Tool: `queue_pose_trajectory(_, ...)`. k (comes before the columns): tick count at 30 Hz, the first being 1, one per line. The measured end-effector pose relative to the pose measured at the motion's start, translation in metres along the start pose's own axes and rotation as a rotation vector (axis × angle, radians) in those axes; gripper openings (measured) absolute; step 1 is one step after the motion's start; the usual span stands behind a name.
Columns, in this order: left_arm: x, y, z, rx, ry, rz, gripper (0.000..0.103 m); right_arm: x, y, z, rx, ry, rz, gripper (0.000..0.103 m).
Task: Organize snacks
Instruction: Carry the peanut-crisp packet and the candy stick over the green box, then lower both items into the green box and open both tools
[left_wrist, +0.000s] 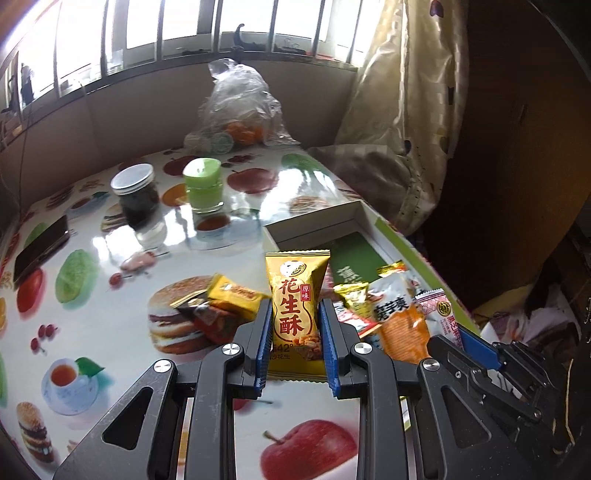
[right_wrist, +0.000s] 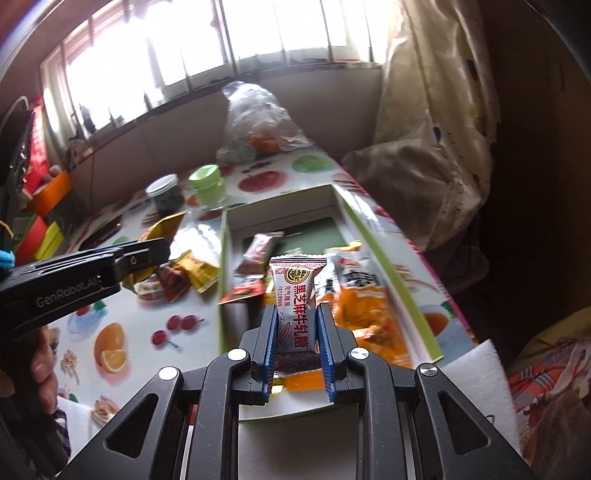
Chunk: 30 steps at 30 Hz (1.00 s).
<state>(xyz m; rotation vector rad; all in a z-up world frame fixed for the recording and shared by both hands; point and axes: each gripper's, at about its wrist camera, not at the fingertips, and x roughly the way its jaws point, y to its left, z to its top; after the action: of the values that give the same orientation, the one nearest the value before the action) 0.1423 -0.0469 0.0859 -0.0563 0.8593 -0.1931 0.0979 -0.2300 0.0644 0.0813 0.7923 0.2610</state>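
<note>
Peanut-crisp packet (left_wrist: 295, 314) stands clamped inside left gripper (left_wrist: 295, 325).

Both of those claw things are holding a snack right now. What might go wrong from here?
1. The two grippers work close together by the box; they might bump.
2. The left gripper pinches the gold peanut snack low down, so the tall packet may tip or slip.
3. The right gripper hangs its white nougat candy over the piled orange packet; dropped there, it could slide off.
</note>
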Motion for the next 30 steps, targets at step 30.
queue_pose_trajectory(30, 0.052, -0.034, -0.009, 0.012, 0.122, -0.072, 0.026, 0.025, -0.034, -0.007, 0.034, 0.041, -0.08, 0.02)
